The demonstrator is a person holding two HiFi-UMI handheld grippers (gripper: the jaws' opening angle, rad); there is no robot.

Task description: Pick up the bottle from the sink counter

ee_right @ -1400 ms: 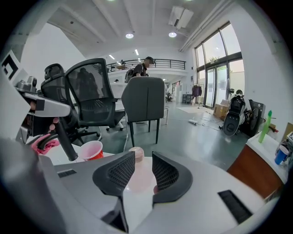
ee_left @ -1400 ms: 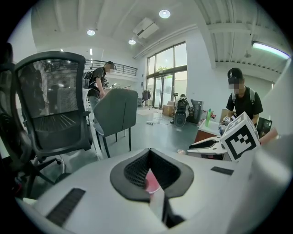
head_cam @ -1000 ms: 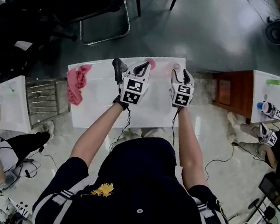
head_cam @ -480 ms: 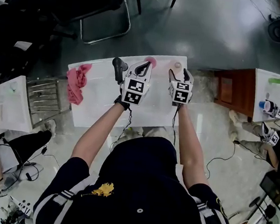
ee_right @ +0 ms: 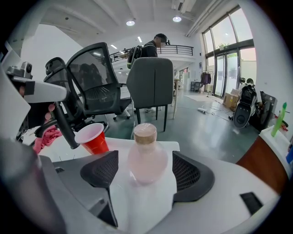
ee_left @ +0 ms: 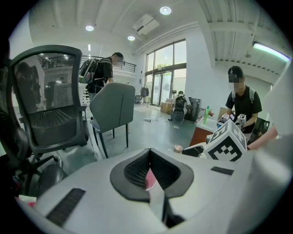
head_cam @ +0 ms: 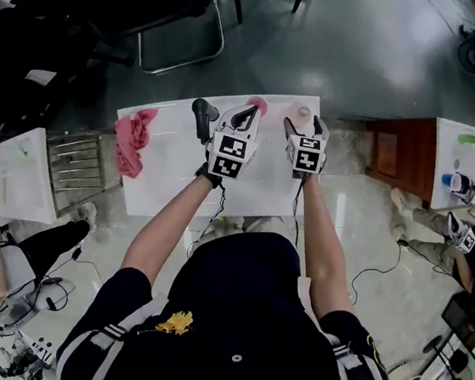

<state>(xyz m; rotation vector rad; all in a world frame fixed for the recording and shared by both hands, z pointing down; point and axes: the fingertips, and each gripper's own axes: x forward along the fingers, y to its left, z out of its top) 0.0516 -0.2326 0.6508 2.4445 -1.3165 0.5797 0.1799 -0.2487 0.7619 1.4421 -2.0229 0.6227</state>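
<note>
- The bottle [ee_right: 146,153], pale pink with a tan cap, stands upright near the far right corner of the white counter [head_cam: 170,181].
- The right gripper [head_cam: 303,125] is around it: its jaws have just been opening and stand wide, one dark pad on each side of the bottle's belly, with a thin gap showing on both sides, so nothing is gripped.
- A red cup [ee_right: 93,138] stands just to the bottle's left, along the same far edge, apart from it.
- The left gripper [head_cam: 244,116] hovers near the cup with its jaws closed together and holding nothing; a sliver of red shows through the slit.
- A black faucet [head_cam: 201,118] rises left of that.
- A pink cloth [head_cam: 131,140] lies bunched at the counter's left edge.
</note>
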